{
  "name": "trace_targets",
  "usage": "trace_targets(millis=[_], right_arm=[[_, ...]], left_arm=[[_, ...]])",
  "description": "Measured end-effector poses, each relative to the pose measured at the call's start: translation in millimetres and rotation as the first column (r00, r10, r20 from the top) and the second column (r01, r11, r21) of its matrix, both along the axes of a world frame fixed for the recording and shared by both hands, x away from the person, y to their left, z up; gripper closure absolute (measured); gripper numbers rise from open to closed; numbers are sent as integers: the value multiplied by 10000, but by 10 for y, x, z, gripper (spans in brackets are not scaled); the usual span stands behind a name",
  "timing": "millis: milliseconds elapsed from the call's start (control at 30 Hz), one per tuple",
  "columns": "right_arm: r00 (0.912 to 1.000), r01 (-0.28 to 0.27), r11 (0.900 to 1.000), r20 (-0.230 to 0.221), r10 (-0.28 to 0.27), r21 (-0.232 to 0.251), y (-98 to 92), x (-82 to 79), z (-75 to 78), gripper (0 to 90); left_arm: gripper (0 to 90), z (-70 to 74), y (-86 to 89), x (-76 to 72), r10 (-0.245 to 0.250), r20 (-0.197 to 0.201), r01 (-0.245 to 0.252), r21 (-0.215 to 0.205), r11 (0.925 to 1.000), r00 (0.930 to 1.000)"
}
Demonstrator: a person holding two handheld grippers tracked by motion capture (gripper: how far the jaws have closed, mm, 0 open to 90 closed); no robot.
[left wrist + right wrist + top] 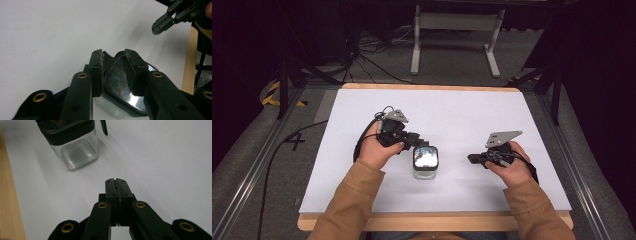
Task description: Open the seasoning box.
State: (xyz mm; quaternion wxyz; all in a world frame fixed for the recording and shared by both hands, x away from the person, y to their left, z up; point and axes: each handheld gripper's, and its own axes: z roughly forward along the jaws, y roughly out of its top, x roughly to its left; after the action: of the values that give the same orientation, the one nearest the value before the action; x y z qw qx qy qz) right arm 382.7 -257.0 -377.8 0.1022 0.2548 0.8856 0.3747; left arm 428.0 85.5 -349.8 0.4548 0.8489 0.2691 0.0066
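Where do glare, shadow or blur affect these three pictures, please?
High view: the jar's lid glares white, and the surroundings beyond the table are dark. Left gripper view: the near jaws are soft, and the lid mirrors light. Right gripper view: the clear jar casts a soft shadow; the shut right gripper is sharp.

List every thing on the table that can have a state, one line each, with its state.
clear jar: upright on the white table, black lid on, looks empty.
left gripper: jaws part closed around the lid's raised part; contact unclear.
right gripper: shut, holding nothing, apart from the jar.
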Motion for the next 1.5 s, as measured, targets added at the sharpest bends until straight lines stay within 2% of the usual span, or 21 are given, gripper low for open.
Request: trace_targets(millis=[167, 233, 333, 433, 633, 767, 1033, 1300, 1500], right_arm=[[10000, 35, 10000, -49, -35, -34, -6, -29, -18, 900], [10000, 45, 10000, -37, -45, -58, -8, -38, -28, 899], [10000, 47, 10000, -35, -47, -73, -21, -47, -36, 898], [9999, 106, 9999, -24, -106, -62, -40, -65, -38, 897], [9998, 172, 9998, -70, -173, -78, -60, -88, -46, 892], [9998, 169, 9998, -44, -169, -78, -68, -94, -51, 892], [9999, 112, 9998, -60, -113, -135, -36, -103, -58, 891], [9999, -102, 9998, 70, 103, -149, 37, -135, -37, 891], [9976, -681, 9973, 130, 677, 289, 194, -199, 13, 895]], left_arm=[[776, -93, -73, 81, -185, -173, 183, -115, 9998, 9997], [823, -119, -86, 108, -55, -240, 46, -354, 9994, 9997], [838, -136, -99, 131, -68, -304, 56, -405, 9992, 9995], [829, -140, -119, 153, 58, -171, -65, -416, 9991, 9998], [814, -210, -176, 193, 278, -52, -278, -43, 9996, 9996], [843, -222, -187, 204, 194, -288, -196, -69, 9998, 9994], [897, -225, -166, 216, 218, -326, -224, -164, 9996, 9992], [899, -241, -151, 232, 213, -578, -234, -350, 9991, 9981], [898, -248, -140, 239, 238, -735, -271, -440, 9987, 9970]])
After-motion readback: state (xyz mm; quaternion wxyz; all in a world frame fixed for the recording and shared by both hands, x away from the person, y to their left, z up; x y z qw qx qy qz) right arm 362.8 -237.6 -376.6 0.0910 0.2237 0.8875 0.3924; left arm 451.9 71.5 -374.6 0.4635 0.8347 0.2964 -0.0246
